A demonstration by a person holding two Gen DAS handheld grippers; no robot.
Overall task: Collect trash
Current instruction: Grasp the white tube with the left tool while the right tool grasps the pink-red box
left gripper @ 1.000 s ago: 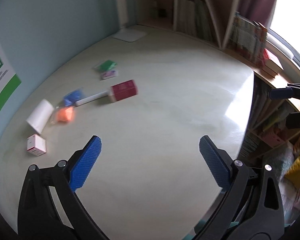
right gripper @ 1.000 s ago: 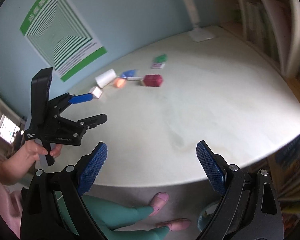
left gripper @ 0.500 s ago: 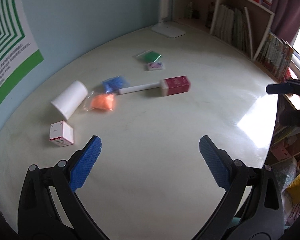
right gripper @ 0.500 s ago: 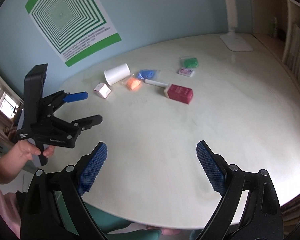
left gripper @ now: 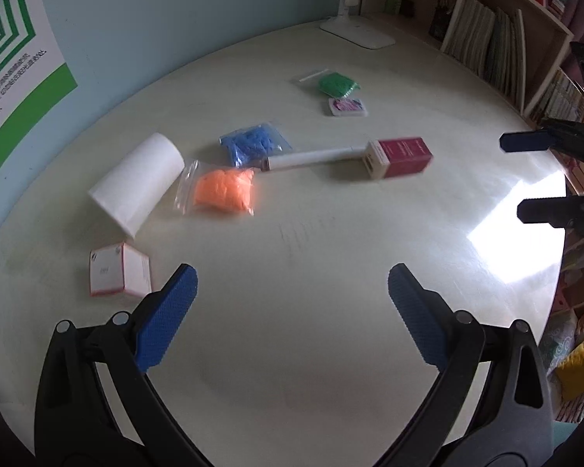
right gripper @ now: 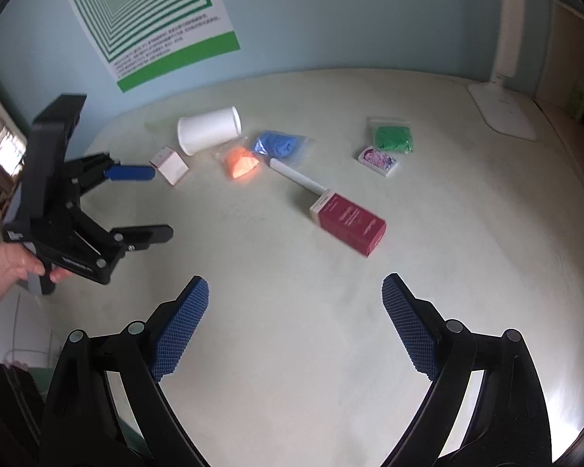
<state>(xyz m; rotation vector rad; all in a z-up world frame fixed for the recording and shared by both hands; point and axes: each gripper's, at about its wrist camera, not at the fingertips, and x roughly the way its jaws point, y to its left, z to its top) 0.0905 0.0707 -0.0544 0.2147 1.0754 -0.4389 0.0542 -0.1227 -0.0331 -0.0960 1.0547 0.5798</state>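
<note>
Trash scattered mid-table on the pale round table: white paper roll far left, small white-and-pink carton nearer, orange-filled clear bag, blue-filled clear bag, white tube touching a dark red box, green-filled bag and small pink packet farthest. Left gripper and right gripper: jaws spread wide, empty, above bare near table. White lamp base far right.

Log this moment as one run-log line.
stage: approach | left gripper: open, empty | right gripper: open, empty | nearest trash: small white-and-pink box | beige round table: nothing collected yet
</note>
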